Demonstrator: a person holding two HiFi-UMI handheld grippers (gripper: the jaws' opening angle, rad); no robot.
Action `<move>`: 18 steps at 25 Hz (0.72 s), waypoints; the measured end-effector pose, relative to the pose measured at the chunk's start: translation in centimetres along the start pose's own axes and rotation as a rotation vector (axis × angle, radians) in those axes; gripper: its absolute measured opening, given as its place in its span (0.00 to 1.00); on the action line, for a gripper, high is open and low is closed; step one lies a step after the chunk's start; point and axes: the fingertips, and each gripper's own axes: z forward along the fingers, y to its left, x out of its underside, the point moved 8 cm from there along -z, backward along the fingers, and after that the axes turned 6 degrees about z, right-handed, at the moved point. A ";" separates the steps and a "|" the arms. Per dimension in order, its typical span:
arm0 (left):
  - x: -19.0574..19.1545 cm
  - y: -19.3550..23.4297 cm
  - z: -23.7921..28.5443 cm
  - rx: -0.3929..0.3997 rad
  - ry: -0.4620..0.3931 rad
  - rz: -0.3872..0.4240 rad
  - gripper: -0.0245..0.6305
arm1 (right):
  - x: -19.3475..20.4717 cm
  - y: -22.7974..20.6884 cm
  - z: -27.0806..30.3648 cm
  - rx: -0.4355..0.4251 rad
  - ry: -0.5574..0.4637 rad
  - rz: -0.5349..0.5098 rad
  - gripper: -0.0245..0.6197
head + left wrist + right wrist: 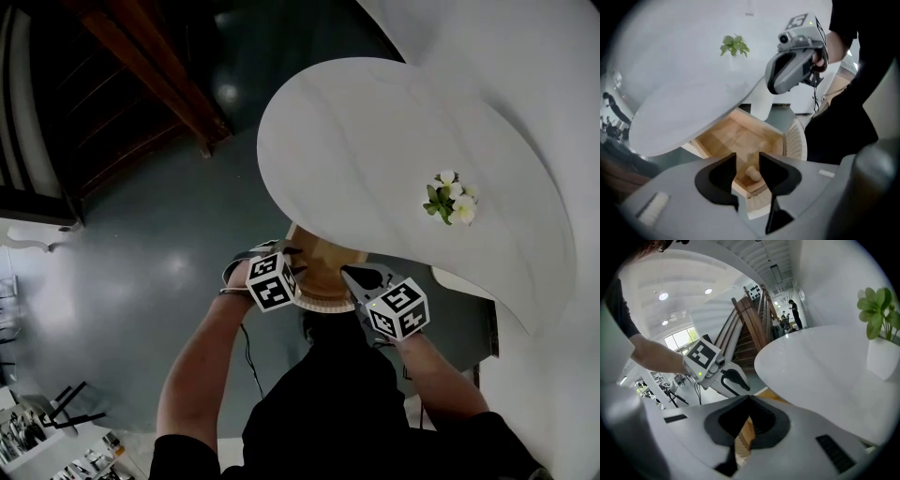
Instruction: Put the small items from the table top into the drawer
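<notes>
- The head view looks steeply down from well above the table (375,159), taking in the plant (452,197), the drawer (323,272), the left gripper (289,253) and the right gripper (349,274).
- The left gripper view sits low and close, facing along its jaws into the drawer (740,140), with the right gripper (772,85) and the plant (735,45) beyond.
- The right gripper view sits near the table's edge and looks across the table (820,371) toward a staircase (750,329), with the left gripper (739,384) at its left.
- All three views share the table and the plant (881,310).
</notes>
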 end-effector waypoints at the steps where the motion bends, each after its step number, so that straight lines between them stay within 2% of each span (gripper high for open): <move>1: 0.0 0.1 -0.9 -0.016 -0.034 -0.048 0.28 | -0.4 0.5 -0.3 0.001 -0.003 -0.010 0.05; 4: 0.2 -0.2 -3.8 -0.063 -0.117 -0.150 0.28 | -1.3 2.2 -1.3 0.007 -0.013 -0.038 0.05; 7: 0.5 -1.0 -6.3 -0.112 -0.169 -0.204 0.27 | -2.2 3.9 -2.3 0.019 -0.025 -0.067 0.05; 12: 1.2 -2.8 -9.9 -0.202 -0.249 -0.306 0.21 | -3.6 6.4 -4.9 0.053 -0.056 -0.095 0.05; 18: 0.4 -5.6 -15.1 -0.254 -0.438 -0.407 0.19 | -5.4 7.8 -7.7 0.099 -0.087 -0.120 0.05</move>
